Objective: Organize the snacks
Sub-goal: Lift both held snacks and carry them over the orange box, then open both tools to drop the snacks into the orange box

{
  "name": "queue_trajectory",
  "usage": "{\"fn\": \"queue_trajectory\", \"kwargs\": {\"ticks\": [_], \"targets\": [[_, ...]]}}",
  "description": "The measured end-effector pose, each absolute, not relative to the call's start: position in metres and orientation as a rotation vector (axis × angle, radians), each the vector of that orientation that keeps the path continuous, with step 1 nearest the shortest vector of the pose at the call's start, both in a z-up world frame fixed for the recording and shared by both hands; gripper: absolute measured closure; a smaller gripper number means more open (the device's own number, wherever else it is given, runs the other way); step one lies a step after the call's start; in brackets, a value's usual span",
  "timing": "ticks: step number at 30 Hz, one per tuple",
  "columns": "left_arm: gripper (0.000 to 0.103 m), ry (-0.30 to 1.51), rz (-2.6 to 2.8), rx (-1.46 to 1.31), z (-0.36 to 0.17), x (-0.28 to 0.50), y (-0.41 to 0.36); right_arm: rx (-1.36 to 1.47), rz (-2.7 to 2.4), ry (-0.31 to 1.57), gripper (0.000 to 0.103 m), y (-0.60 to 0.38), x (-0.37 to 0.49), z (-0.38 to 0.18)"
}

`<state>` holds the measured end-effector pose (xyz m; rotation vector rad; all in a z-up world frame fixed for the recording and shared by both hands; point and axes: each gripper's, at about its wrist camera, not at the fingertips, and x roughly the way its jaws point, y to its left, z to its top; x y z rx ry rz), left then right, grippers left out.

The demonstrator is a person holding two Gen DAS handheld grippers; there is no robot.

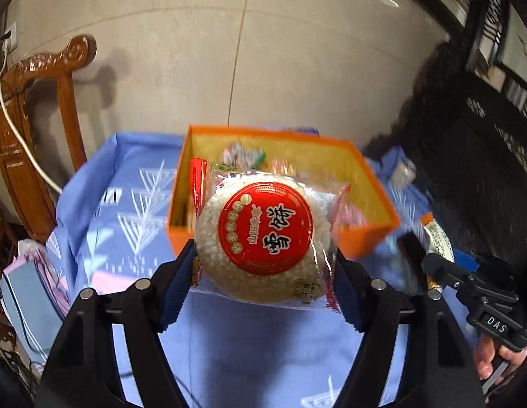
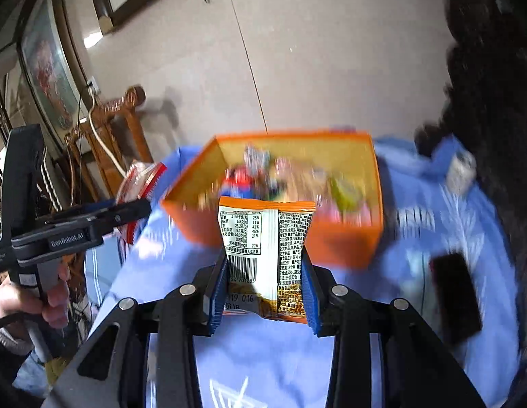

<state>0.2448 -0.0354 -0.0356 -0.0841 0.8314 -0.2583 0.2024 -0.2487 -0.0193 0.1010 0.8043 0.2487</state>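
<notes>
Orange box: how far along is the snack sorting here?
Done: several wrapped snacks lie in the orange cardboard box. In hand: left gripper holds a round rice cracker pack; right gripper holds an orange snack packet. Left: dropping both in.

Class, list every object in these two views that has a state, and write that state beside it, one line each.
Left gripper: jaws shut on the rice cracker pack.
Rice cracker pack: sealed, held in the air.
Right gripper: jaws shut on the orange snack packet.
Orange snack packet: sealed, held, back label facing the camera.
Orange box: open, holding snacks.
Blue cloth: spread, wrinkled.
</notes>
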Motion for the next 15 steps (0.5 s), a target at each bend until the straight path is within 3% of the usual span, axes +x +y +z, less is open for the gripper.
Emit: {"fn": "queue_trajectory", "kwargs": {"ticks": [6,15], "targets": [[0.032,0.812,-0.214,-0.061,-0.016,0.303,-0.049,0.074,0.239,0.752,0.065,-0.245,0.262,-0.003],[0.031,0.844,-0.159,-0.003,-0.032,0.354,-0.058,0.074,0.210,0.806,0.063,-0.240,0.318,-0.031]]}}
